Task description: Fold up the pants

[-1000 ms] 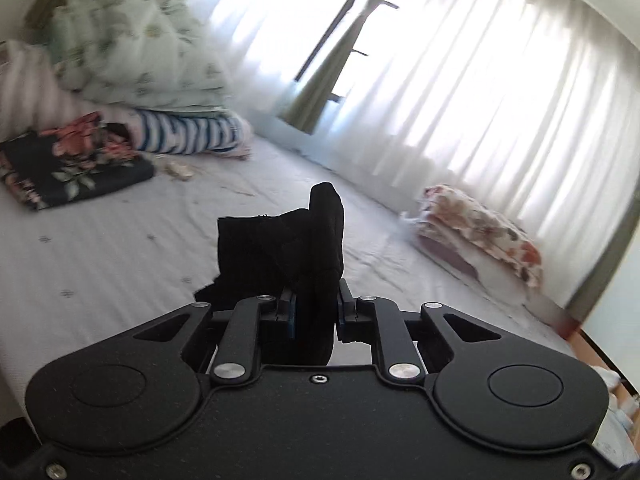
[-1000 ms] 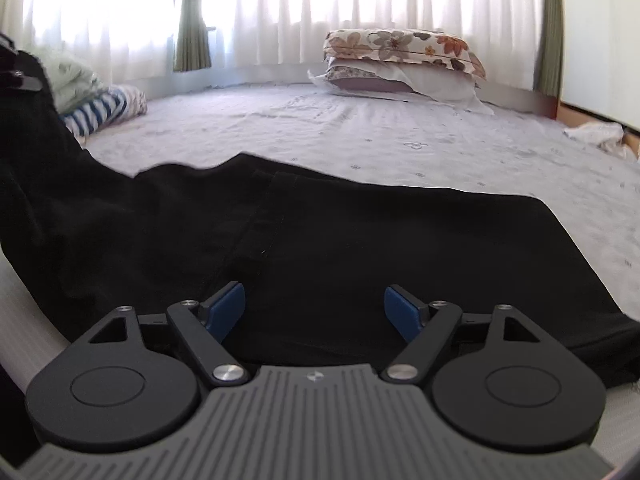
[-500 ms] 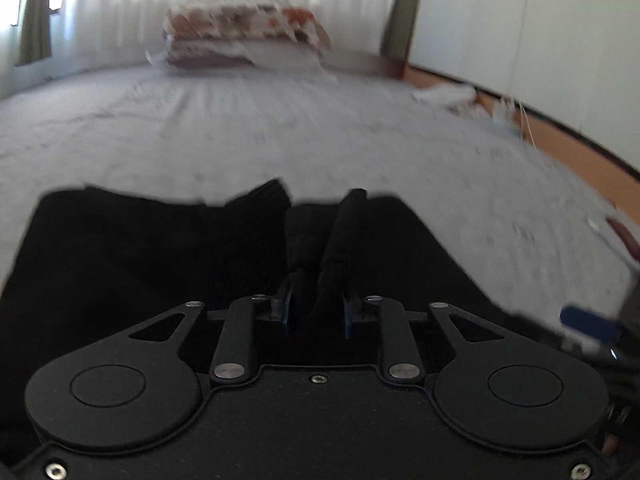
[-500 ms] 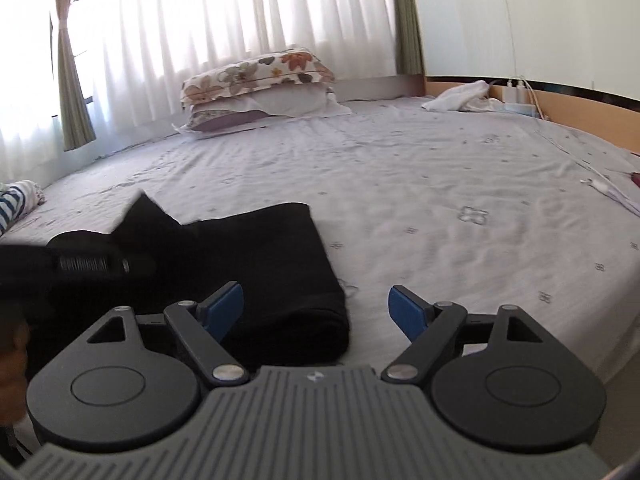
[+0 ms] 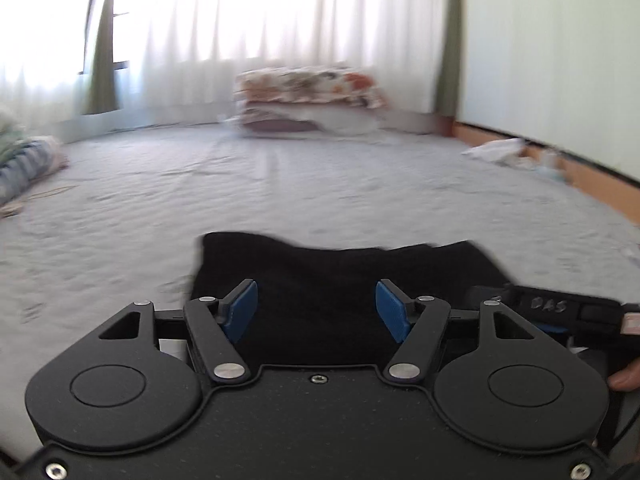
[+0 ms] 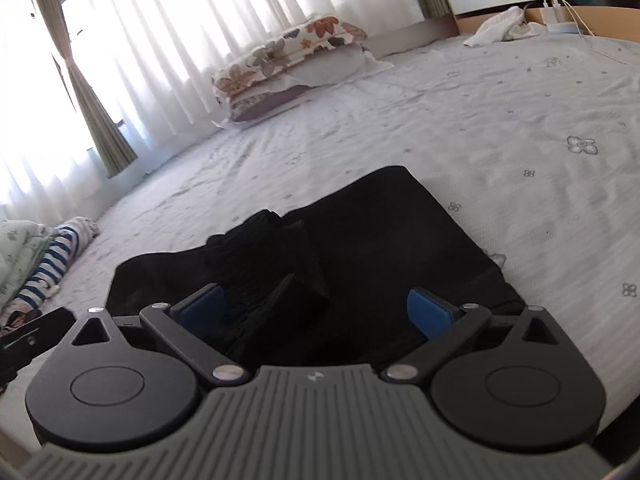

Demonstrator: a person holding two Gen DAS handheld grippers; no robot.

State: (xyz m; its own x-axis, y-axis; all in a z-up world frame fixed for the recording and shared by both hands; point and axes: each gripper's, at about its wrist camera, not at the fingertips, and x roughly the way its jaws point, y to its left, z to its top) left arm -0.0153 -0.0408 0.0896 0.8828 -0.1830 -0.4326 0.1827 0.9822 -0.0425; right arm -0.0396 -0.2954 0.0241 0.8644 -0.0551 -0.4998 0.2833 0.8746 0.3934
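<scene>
Black pants: folded, lumpy bundle on the bed, near its edge. Left claw just opened, right claw spread wide; neither grips.

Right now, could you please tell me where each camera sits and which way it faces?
Left wrist: on the left hand-held gripper, open, facing black pants and floral pillow; a fingertip shows.
Right wrist: on the right hand-held gripper, open above the pants; no body shows.
Shared: pants, pillow, bed.
</scene>
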